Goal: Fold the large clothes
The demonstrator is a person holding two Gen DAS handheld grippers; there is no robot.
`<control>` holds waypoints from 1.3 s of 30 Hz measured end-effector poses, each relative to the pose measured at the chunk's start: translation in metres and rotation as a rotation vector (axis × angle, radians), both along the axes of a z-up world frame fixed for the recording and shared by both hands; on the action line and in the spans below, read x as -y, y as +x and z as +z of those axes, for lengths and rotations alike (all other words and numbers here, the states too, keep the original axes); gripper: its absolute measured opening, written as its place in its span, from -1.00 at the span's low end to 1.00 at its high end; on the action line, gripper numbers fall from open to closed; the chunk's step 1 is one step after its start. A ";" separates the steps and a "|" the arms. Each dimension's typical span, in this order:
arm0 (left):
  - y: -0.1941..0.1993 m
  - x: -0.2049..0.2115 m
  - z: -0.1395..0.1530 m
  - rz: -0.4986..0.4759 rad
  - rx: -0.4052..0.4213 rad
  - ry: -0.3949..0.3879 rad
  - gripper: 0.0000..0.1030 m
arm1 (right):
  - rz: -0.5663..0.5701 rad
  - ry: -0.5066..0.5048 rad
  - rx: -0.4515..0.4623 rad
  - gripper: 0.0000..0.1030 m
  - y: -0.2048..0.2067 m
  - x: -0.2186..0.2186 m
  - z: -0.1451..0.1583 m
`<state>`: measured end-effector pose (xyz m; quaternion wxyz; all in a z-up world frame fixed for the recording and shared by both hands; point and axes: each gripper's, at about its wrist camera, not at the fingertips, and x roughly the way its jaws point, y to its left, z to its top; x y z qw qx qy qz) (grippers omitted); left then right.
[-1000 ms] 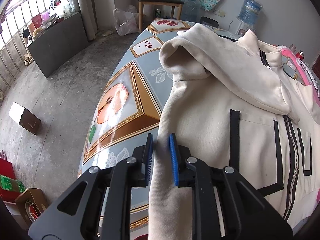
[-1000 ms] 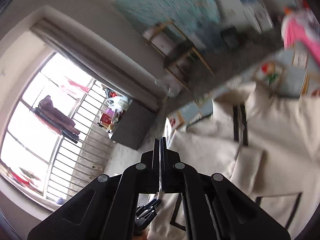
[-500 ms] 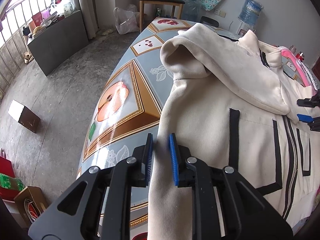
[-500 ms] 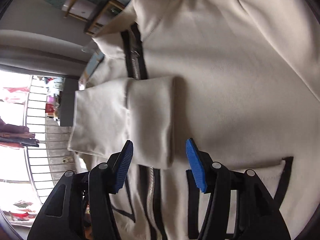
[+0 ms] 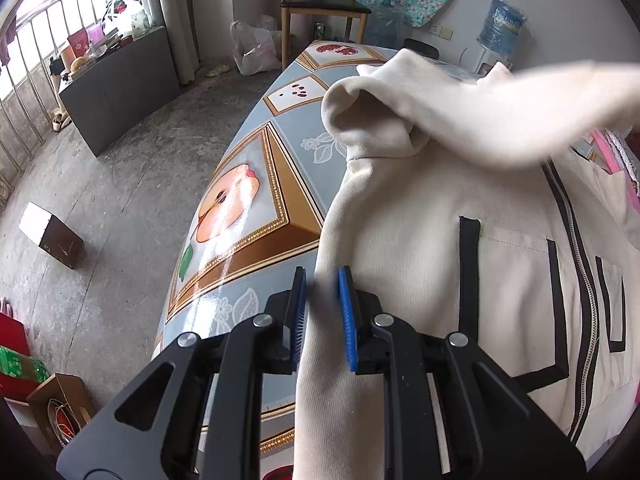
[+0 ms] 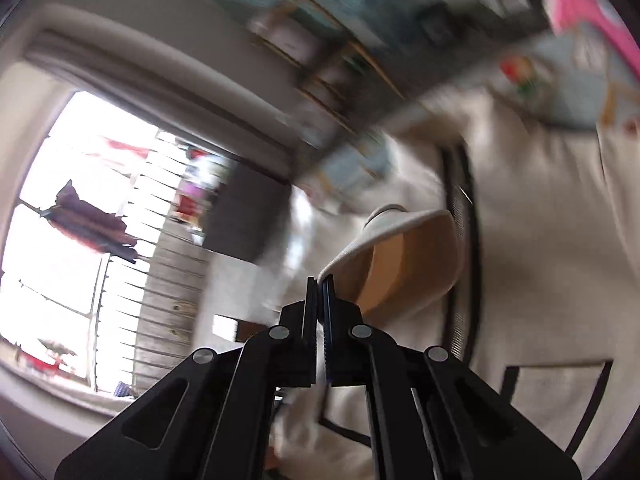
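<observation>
A cream zip jacket (image 5: 440,264) with black trim lies spread on a table covered in a fruit-print cloth (image 5: 248,200). My left gripper (image 5: 322,276) stays at the jacket's left side edge, its blue pads shut on the ribbed fabric that runs between them. In the right wrist view, my right gripper (image 6: 319,280) is shut on the rim of the sleeve cuff (image 6: 400,256) and holds it up above the jacket's body (image 6: 540,220). The raised sleeve (image 5: 500,120) shows as a blurred band across the upper right of the left wrist view.
A pink garment (image 6: 580,12) lies at the table's far right. On the concrete floor to the left are a small box (image 5: 52,232), a grey cabinet (image 5: 120,84) by the barred window and a cardboard box (image 5: 60,404). A wooden chair (image 5: 320,4) stands beyond the table.
Half a second ago my right gripper stood open over the flat sleeve cuff. It has shut on the cuff and lifted it, swinging the sleeve across. The left gripper has not moved.
</observation>
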<state>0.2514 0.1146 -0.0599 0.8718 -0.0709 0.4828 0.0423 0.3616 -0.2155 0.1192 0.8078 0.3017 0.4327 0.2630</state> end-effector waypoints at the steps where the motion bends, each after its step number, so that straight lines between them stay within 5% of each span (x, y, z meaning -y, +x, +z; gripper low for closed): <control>1: 0.000 0.000 0.000 -0.001 0.001 -0.002 -0.67 | -0.013 -0.001 0.037 -0.95 -0.007 0.008 0.012; 4: -0.002 -0.002 0.000 -0.002 0.004 -0.012 -0.67 | -0.093 -0.054 0.045 -0.95 -0.023 0.051 0.007; 9: -0.001 -0.003 0.001 -0.021 -0.007 -0.005 -0.66 | -0.249 -0.158 -0.214 -0.95 -0.025 0.111 -0.101; 12: 0.000 -0.005 0.002 -0.025 -0.016 -0.007 -0.66 | -0.311 -0.183 -0.271 -0.95 -0.028 0.133 -0.132; 18: -0.002 -0.009 0.012 -0.043 -0.003 -0.014 -0.66 | -0.336 -0.247 -0.218 -0.95 -0.022 0.132 -0.123; 23: 0.000 -0.014 0.029 -0.080 0.025 -0.002 -0.66 | -0.336 -0.488 -0.279 -0.92 -0.014 0.128 -0.123; 26: 0.009 -0.014 0.037 -0.114 0.021 0.022 -0.66 | -0.347 -0.699 -0.195 -0.58 -0.016 0.104 -0.092; 28: 0.020 -0.011 0.037 -0.151 0.008 0.037 -0.66 | -0.334 -0.725 -0.097 0.03 -0.017 0.086 -0.065; 30: 0.032 -0.006 0.034 -0.190 -0.016 0.055 -0.65 | -0.274 -0.700 -0.027 0.03 -0.007 0.058 -0.045; 33: 0.045 0.003 0.022 -0.232 -0.036 0.087 -0.64 | -0.039 -0.575 0.006 0.03 0.032 -0.010 -0.037; 36: 0.054 0.009 0.009 -0.238 -0.047 0.098 -0.64 | 0.235 -0.433 -0.043 0.03 0.074 -0.093 -0.053; 39: 0.057 0.010 0.006 -0.222 -0.023 0.075 -0.64 | 0.406 -0.435 -0.057 0.03 0.115 -0.172 -0.076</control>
